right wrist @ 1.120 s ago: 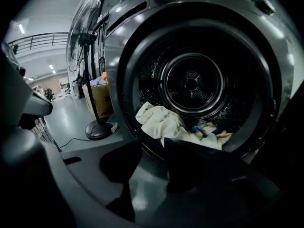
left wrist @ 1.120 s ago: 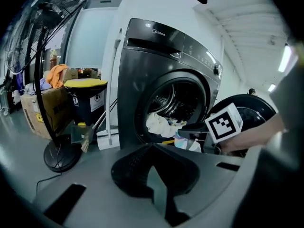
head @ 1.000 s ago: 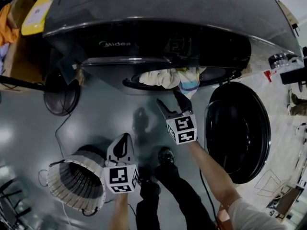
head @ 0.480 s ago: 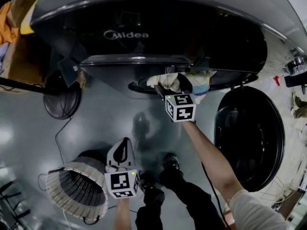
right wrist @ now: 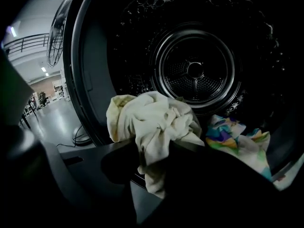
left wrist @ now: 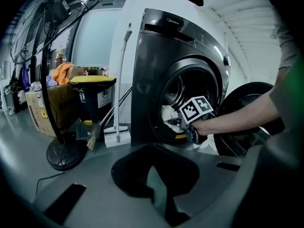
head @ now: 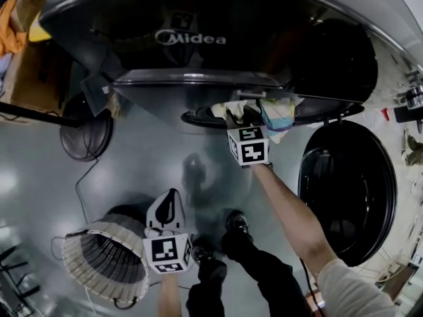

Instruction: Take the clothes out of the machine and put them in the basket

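The right gripper's (head: 239,116) jaws have just been closing, and they now pinch a fold of the cream cloth (right wrist: 152,122), which bunches above the pads and hangs down between them. That grip is right at the mouth of the machine (head: 198,18), on the lower lip of the opening. The cloth is still half inside the drum, not yet pulled clear.

Beside it, further right in the same opening, lies a bright patterned cloth (right wrist: 232,137), untouched. The door (head: 347,190) stands swung wide open to the right of the machine.

The left gripper (head: 170,197) hangs well out in front of the machine with its tips together and nothing in them. The basket (head: 109,266) sits on the floor out in front of the machine too, off to its left, just beside that gripper. From what I can see of its inside, no clothes lie in it.

So I'd say the job is barely begun: first piece gripped, none delivered, at least two to move. More may lie deeper in the drum, though it looks bare further back.

The machine's front panel reads "Midea". The stickers on the yellow-lidded bin (left wrist: 92,96) left of the machine are too small to read.
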`<state>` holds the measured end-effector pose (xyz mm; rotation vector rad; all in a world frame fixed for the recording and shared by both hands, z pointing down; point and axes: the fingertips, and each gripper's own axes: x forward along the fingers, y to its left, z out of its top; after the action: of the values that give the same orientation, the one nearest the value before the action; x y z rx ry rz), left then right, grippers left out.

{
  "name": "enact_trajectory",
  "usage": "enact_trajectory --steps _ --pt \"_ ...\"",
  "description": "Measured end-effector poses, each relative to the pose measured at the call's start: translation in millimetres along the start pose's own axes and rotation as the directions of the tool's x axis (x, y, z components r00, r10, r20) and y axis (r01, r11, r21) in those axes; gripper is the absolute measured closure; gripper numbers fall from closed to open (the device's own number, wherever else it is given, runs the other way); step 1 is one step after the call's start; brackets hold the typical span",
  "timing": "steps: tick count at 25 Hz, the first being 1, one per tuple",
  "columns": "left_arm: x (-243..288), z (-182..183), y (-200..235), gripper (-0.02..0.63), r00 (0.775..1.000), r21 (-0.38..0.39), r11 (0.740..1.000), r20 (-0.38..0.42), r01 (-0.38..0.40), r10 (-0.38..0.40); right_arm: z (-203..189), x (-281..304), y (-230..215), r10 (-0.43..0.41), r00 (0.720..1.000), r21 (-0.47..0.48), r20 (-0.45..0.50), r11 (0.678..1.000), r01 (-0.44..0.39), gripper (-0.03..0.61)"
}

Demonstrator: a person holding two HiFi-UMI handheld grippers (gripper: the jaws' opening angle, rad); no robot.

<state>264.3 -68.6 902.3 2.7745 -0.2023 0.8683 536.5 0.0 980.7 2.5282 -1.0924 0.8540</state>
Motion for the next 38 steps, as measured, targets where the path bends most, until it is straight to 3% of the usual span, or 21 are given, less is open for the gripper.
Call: enact_trajectory --steps 9,21,32,38 --pt "-29.5 32.4 -15.9 0.597 1.000 0.013 1.000 0.003 0.022 -0.023 39.3 -60.6 10.6 0.031 0.999 -0.015 0.045 0.999 -0.030 0.460" --pt "-108.4 109.4 -26.3 0.597 0.999 0.028 0.999 0.044 0.015 -0.016 106.7 -204.0 36.1 0.027 0.991 -0.024 0.131 0.999 -0.024 0.462" --pt "-204.5 199.8 -13.1 0.597 0.990 -0.021 0.997 0.124 -0.071 0.073 171.3 -346.9 69.1 0.060 0.988 -0.087 0.144 0.995 -0.048 0.465" --pt "-262.3 250.6 -5.5 0.597 0.975 -0.072 0.988 0.168 -0.133 0.143 242.8 -412.5 81.9 0.082 0.977 -0.099 0.194 0.993 -0.064 0.465"
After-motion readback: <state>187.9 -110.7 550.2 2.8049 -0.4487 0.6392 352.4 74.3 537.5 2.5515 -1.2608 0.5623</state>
